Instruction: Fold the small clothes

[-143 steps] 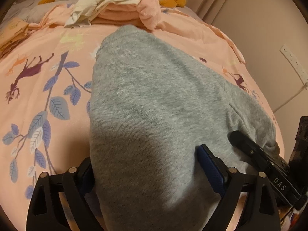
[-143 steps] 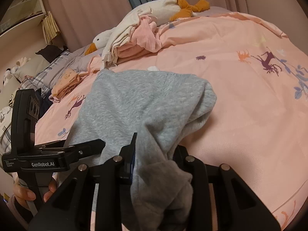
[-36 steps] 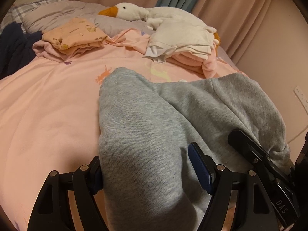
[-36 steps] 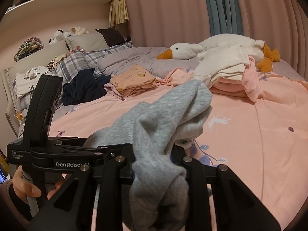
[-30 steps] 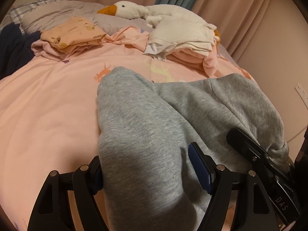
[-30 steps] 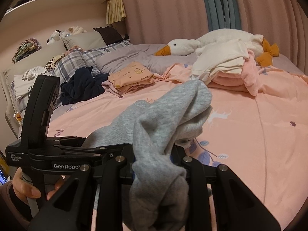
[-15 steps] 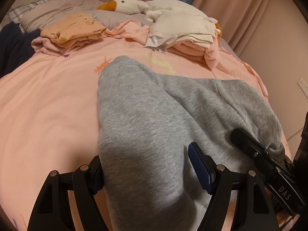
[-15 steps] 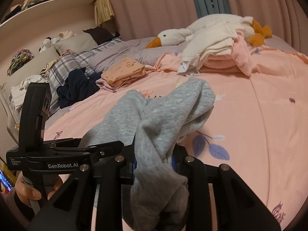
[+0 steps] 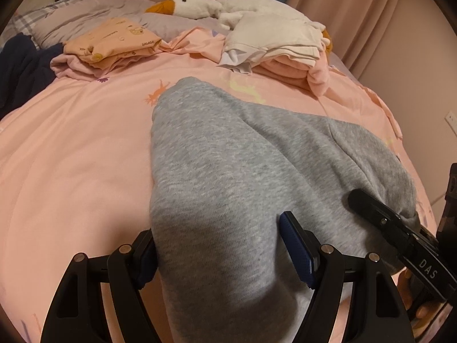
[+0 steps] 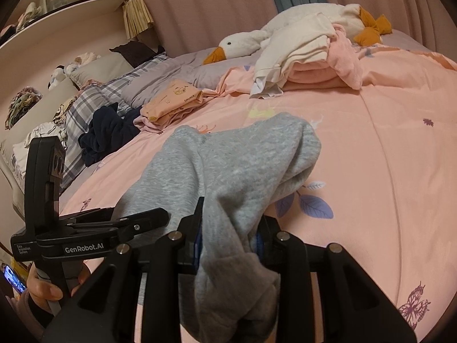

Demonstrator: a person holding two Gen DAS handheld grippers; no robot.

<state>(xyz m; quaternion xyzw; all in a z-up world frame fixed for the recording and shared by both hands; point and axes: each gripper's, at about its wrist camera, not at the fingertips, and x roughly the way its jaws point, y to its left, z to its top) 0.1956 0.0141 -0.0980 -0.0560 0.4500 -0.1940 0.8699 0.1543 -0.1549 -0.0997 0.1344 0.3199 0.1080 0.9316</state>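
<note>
The grey garment point(image 9: 228, 171) runs lengthwise away across the bed point(image 9: 71, 157); left tongs point(image 9: 220, 251) clamp it wide, right tongs point(image 10: 228, 237) are opening around a bunched end.

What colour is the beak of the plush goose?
Orange; the beak shows best in the left wrist view.

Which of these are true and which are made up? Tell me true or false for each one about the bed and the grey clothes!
1. The grey garment lies partly on a pink bedcover. True.
2. The plush goose has a blue beak. False: its beak is orange.
3. Both grippers have grey cloth between their fingers. True.
4. The cream clothes sit under the pink folded pile. False: they lie on top.
</note>
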